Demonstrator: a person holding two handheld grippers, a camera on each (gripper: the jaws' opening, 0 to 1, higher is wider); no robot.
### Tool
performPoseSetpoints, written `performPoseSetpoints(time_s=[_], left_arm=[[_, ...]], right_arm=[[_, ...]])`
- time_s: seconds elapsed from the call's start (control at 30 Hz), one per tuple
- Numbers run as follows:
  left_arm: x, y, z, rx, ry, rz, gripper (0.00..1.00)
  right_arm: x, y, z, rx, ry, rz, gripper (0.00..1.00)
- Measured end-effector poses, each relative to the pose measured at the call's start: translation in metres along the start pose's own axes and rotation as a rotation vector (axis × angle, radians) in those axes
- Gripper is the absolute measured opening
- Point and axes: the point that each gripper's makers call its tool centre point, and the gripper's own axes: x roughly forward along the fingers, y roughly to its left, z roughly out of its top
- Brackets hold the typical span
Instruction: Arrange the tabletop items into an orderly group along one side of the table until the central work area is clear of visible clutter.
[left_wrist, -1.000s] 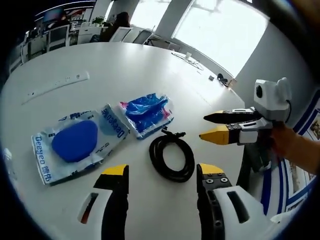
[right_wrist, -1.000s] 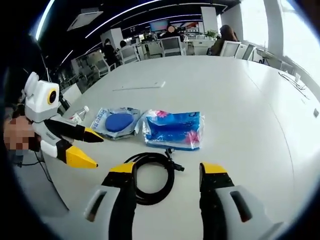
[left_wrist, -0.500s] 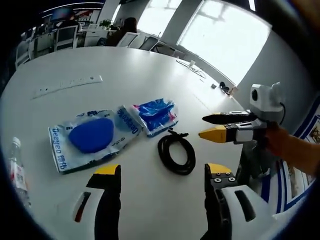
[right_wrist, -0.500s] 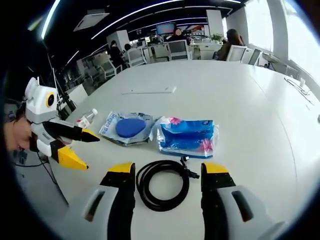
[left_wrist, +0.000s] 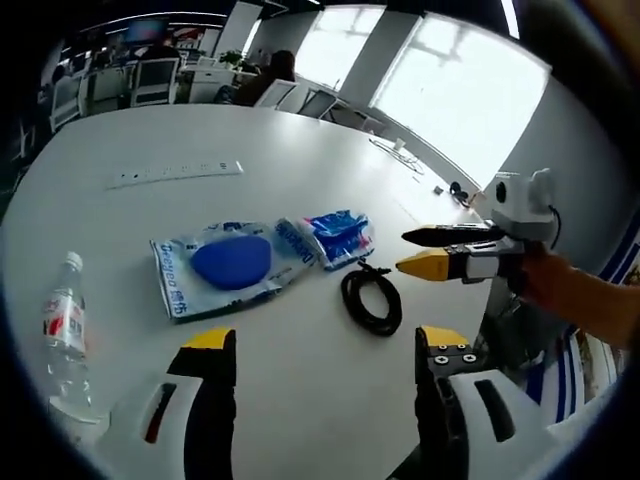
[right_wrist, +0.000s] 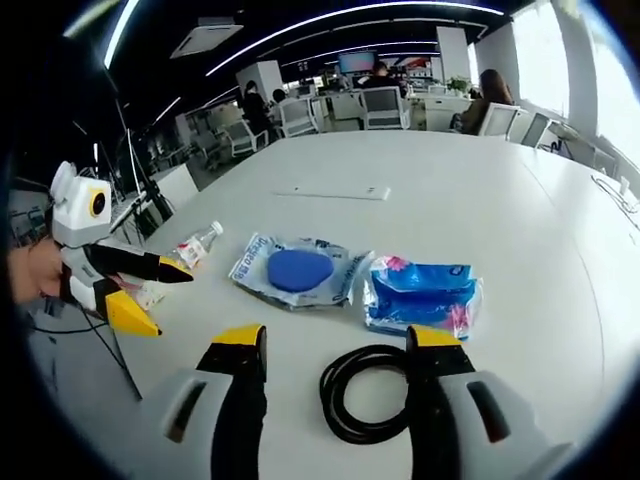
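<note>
Both grippers, left (left_wrist: 320, 350) and right (right_wrist: 335, 355), released and empty. Cable (right_wrist: 365, 390), lower centre: pinch one side of the coil, slide toward pouch (right_wrist: 295, 272).

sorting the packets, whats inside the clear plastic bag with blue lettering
A flat blue oval pad shows through the clear plastic bag with blue lettering on the white table. Whatever lies beneath the pad is covered.

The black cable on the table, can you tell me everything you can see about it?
The black cable is wound into a round coil of several loops and lies flat on the white table. It looks rubbery and thick. In the left gripper view, one end with a small plug sticks out toward the blue-and-pink packet. Whether they touch is unclear. No gripper holds it.
</note>
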Motion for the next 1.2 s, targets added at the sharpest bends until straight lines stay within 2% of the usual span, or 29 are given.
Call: performPoseSetpoints(time_s=[0.33, 0.77, 1.2], left_arm=[[-0.036, 0.02, -0.003, -0.016, -0.037, 0.037, 0.74], [-0.074, 0.042, -0.008, -0.039, -0.069, 0.071, 0.74], [-0.115, 0.079, -0.011, -0.054, -0.104, 0.106, 0.74]], right_arm=[[0.003, 0.025, 0.013, -0.025, -0.019, 0.03, 0.55], [0.002, 0.056, 0.014, -0.038, -0.022, 0.058, 0.55], [0.022, 0.099, 0.026, -0.068, -0.013, 0.108, 0.54]])
